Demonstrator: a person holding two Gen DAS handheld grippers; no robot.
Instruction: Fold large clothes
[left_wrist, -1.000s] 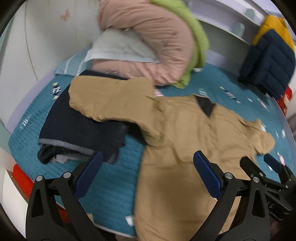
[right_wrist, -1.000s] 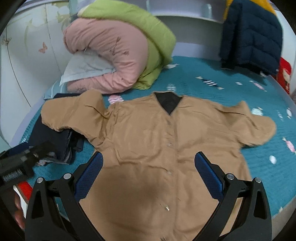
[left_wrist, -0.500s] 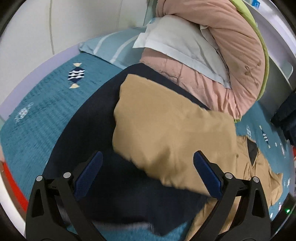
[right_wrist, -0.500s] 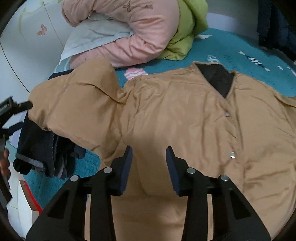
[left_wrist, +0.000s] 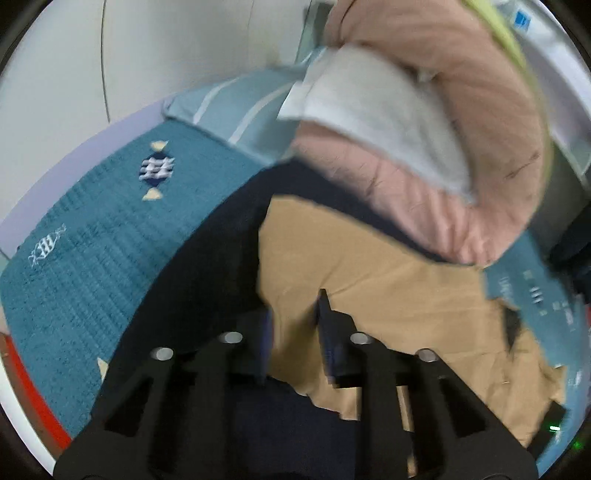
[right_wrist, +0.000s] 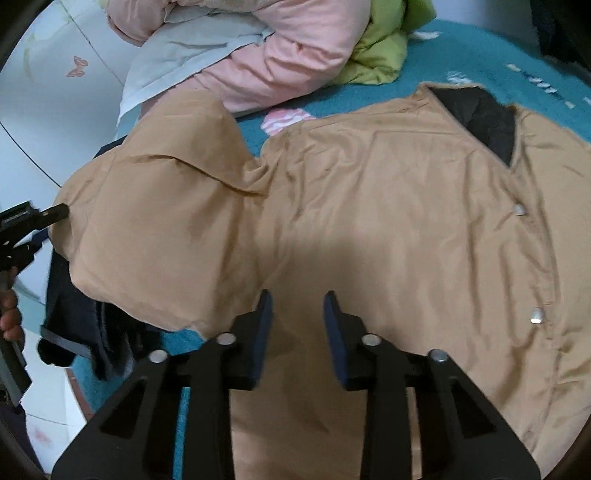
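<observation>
A tan button-front jacket (right_wrist: 388, 206) lies spread face up on the teal bed cover (right_wrist: 480, 55); its dark lining shows at the collar (right_wrist: 480, 118). Its left sleeve (right_wrist: 159, 221) lies over a dark folded garment (right_wrist: 92, 325). My left gripper (left_wrist: 293, 314) has its jaws closed on the sleeve's cuff (left_wrist: 295, 332); it also shows at the left edge of the right wrist view (right_wrist: 55, 212). My right gripper (right_wrist: 297, 310) is nearly closed over the jacket's side below the armpit; whether it pinches cloth is unclear.
A rolled pink quilt (right_wrist: 288, 59) with a white pillow (right_wrist: 192, 51) and a green quilt (right_wrist: 384, 48) lies at the bed's head. A striped pillow (left_wrist: 240, 110) sits by the wall. The bed's edge is at the left (left_wrist: 29, 398).
My left gripper moved to the sleeve's cuff and closed its jaws on it. My right gripper came down onto the jacket's side with its jaws narrowed, and holds that gap.
</observation>
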